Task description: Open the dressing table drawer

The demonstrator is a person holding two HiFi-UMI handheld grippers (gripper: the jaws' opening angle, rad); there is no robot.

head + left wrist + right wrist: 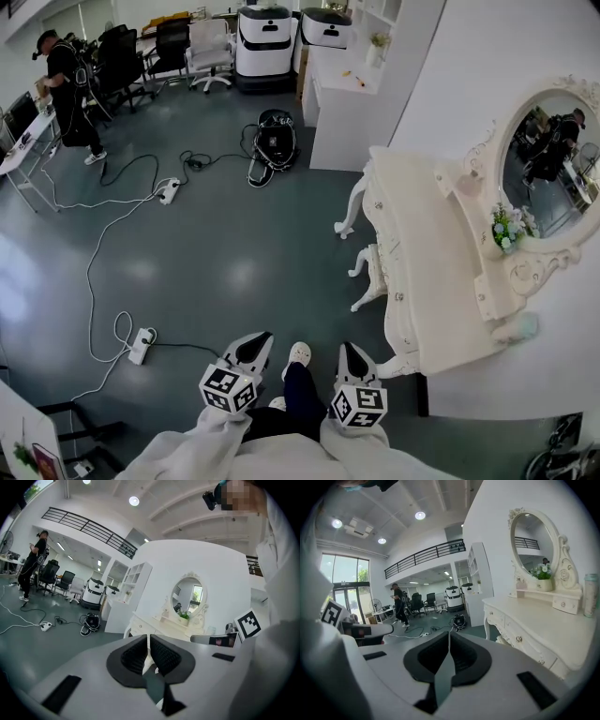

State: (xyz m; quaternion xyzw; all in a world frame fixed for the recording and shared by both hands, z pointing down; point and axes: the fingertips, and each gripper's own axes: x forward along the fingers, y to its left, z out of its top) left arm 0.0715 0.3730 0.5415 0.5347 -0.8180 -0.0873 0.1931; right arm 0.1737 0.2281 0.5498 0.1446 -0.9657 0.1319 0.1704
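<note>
Claws both pinched shut, empty: left claw (251,345) and right claw (352,354) hang beside the table (422,281), apparently because its closed drawer (528,645) is not yet within reach.

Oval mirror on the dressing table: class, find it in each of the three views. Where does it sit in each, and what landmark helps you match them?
Head view: mirror at the right edge, upper half.
Left gripper view: mirror just right of centre, small.
Right gripper view: mirror upper right, large.
Shared landmark: the flowers at the mirror's foot, in all three.
</note>
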